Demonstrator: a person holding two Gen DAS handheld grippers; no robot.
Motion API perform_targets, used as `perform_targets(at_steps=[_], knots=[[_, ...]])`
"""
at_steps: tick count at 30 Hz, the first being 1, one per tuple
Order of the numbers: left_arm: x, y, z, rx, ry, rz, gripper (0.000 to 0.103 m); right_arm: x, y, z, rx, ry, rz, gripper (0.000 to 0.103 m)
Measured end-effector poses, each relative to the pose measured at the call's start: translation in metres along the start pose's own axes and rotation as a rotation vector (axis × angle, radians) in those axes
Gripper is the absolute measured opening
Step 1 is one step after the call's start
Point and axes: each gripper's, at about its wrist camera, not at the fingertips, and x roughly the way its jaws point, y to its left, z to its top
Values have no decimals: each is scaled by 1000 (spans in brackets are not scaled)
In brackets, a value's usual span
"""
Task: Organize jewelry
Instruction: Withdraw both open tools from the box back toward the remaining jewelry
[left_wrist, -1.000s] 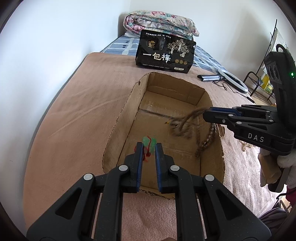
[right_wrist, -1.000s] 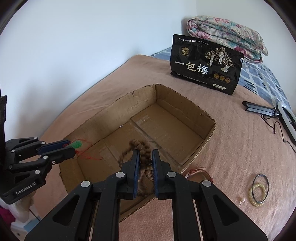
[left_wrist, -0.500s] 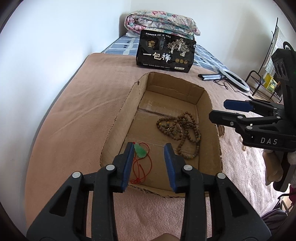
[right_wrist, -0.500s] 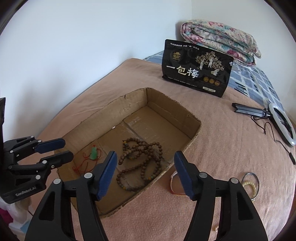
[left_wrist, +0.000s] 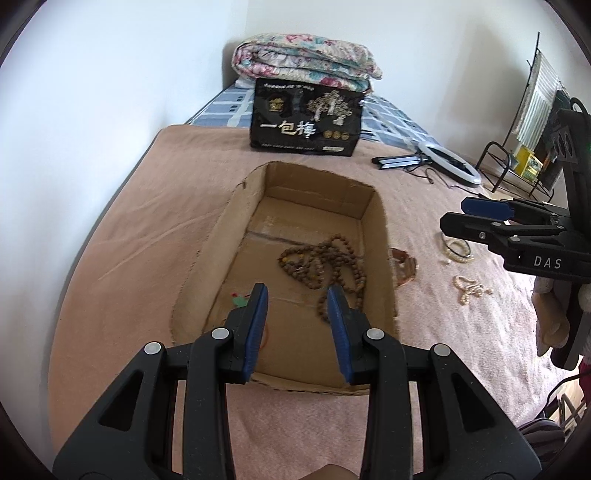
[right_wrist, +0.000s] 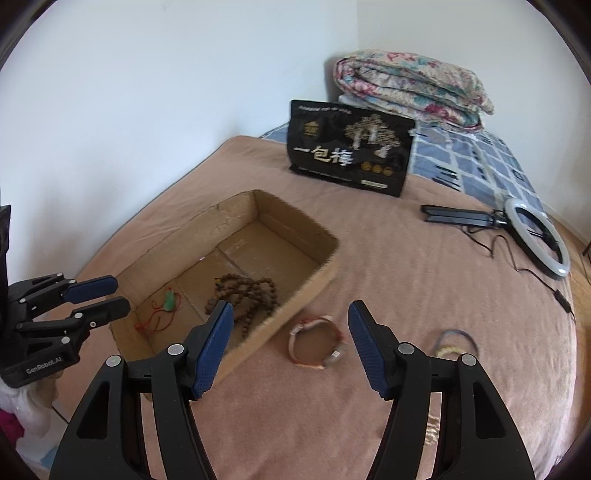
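Left claw (left_wrist: 297, 299) released, jaws apart, nothing between them, hovering over the near end of the box (left_wrist: 382, 236). Right claw (right_wrist: 290, 314) released wide, also holding nothing, over the blanket (right_wrist: 406, 266) just outside the box's right wall.

Right view, near to far:
- Woven bracelet (right_wrist: 317, 345) on the blanket between the right claw's jaws, just beside the box wall.
- Bangles (right_wrist: 456, 341) at 3 o'clock of that bracelet, partly behind the right finger (right_wrist: 369, 347); blurred.
- Left claw visible at 9 o'clock, at the box's near-left corner.

Inside the box:
- Green pendant (right_wrist: 170, 300) on a red cord, near-left part of the floor. In left view it sits at 10 o'clock of the left claw, half hidden by the finger.
- Brown bead string (left_wrist: 325, 264) heaped mid-floor toward the right wall, apart from the pendant.

Left view, on the blanket at 3 o'clock of the box: woven bracelet, then pale bead bracelets (left_wrist: 458, 249) and a small pale bead piece (left_wrist: 469, 290), under the right claw.

Far:
- Black bag (left_wrist: 306, 118) upright beyond the box at 12 o'clock.
- Ring light (right_wrist: 539, 236) with folded stand lying at 2 o'clock.
- Folded quilt (left_wrist: 304, 61) behind the bag, against the wall.
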Motion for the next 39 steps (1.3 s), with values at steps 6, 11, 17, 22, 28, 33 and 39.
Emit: perform_targets(at_steps=[6, 11, 17, 22, 28, 33, 39], knots=[[-4, -28, 2, 39, -10, -39, 33, -24, -33, -13, 36, -16, -26, 64], [-7, -57, 4, 92, -15, -75, 33, -44, -69, -27, 85, -25, -55, 69], [-1, -93, 6, 140, -9, -121, 33, -60, -105, -46, 137, -22, -94, 71], [13, -121, 4, 185, 14, -143, 33, -67, -127, -63, 153, -9, -117, 71], [32, -144, 0, 220, 42, -151, 33, -69, -143, -80, 156, 7, -117, 71], [47, -153, -2, 231, 63, -147, 33, -65, -146, -89, 133, 23, -95, 71], [71, -162, 2, 231, 91, -126, 33, -53, -144, -96, 87, 43, -56, 71]])
